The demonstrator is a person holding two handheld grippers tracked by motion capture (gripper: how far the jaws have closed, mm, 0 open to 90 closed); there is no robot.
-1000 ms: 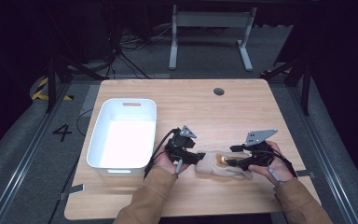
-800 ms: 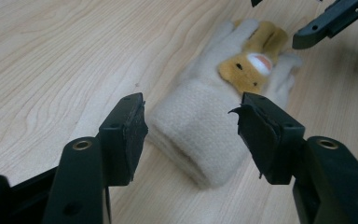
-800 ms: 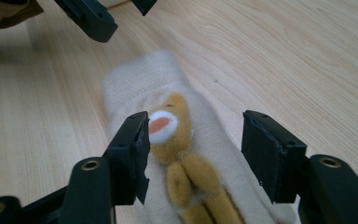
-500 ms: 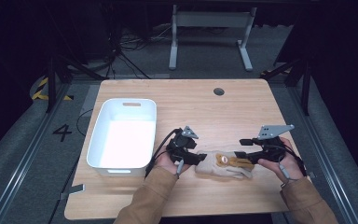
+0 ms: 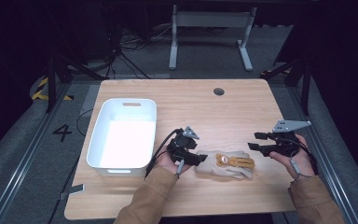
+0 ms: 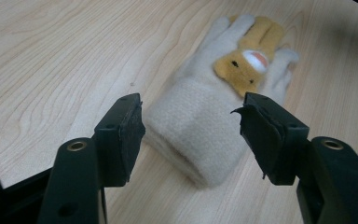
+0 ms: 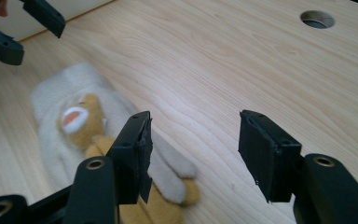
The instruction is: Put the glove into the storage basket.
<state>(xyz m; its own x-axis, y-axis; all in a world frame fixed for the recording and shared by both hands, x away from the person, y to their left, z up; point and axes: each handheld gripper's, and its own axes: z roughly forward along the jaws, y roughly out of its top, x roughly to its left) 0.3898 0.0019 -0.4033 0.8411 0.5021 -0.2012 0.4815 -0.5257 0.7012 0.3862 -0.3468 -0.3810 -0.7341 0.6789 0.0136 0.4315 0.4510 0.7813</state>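
A cream glove (image 5: 226, 164) with a tan bear face sewn on its back lies flat on the table (image 5: 214, 116), near the front edge and a little right of the middle. Its ribbed cuff points toward the table's left side and its fingers toward the right side.

The left gripper (image 5: 196, 157) sits at the cuff end, held low over the table by the person's left hand (image 5: 168, 162). In the left gripper view its jaws stand apart on either side of the cuff (image 6: 196, 135), with wood showing between each pad and the wool, so they grip nothing. They are open, and the cuff lies in the gap between them.

The right gripper (image 5: 253, 142) is held by the right hand (image 5: 292, 156) near the table's right edge, clear of the glove's fingertips, with bare wood between. Its jaws are open too. In the right gripper view the glove (image 7: 98, 140) lies lower left, partly behind one jaw, and nothing sits between the pads but table.

A white plastic bin (image 5: 103, 140) stands on the left half of the table, just beside the left hand. A round cable hole (image 5: 219, 91) is set near the far edge.
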